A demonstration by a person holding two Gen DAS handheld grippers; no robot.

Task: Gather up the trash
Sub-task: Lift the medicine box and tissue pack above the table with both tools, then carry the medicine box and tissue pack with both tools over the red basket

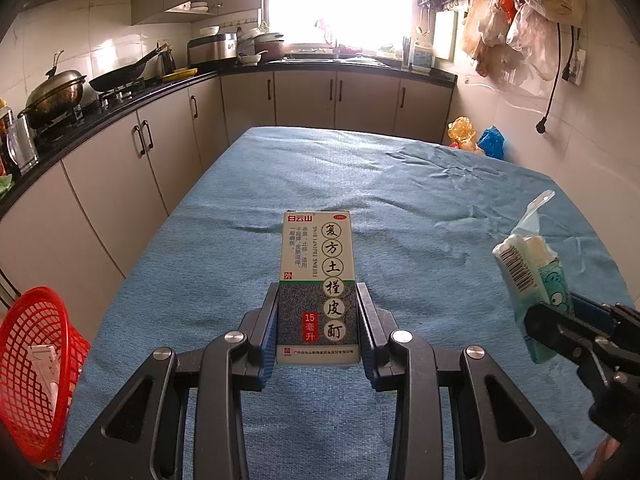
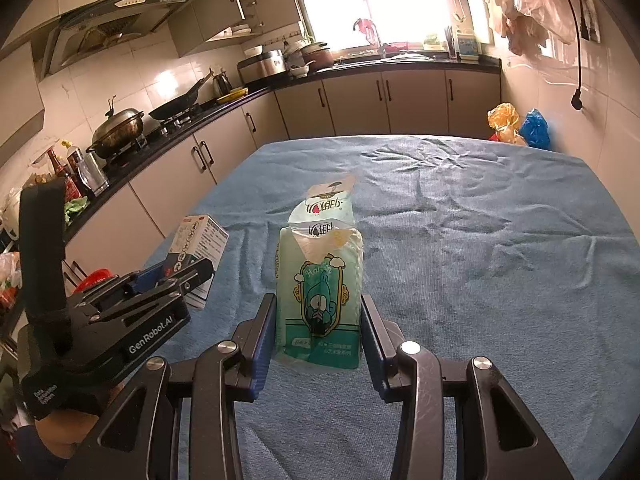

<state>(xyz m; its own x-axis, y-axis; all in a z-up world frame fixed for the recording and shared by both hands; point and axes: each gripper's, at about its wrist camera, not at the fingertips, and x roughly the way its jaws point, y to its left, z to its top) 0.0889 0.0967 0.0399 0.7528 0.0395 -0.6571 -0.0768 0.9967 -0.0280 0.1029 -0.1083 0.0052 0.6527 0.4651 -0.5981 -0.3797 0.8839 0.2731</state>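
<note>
1. Kitchen cabinets and a dark counter wrap around a table [image 1: 360,184] covered in blue cloth, which serves as the landmark for everything below.
2. Off the table's near-left corner sits a red mesh basket [image 1: 28,360], low and tipped toward the table; it is probably the trash container, with a white item already inside.
3. Above the table's near-right part, the right gripper [image 2: 318,328] holds a pale green tissue pack [image 2: 320,292] upright. Its jaws are closed partway, pressing both sides of the pack's lower half.
4. Above the table's near-middle, the left gripper [image 1: 317,320] carries a small medicine box [image 1: 318,280], long axis pointing away. Its jaws are narrowed onto the box's lower half, each pad flat against a side.
5. Both items appear lifted clear of the cloth, likely so they can be carried toward the basket.
</note>
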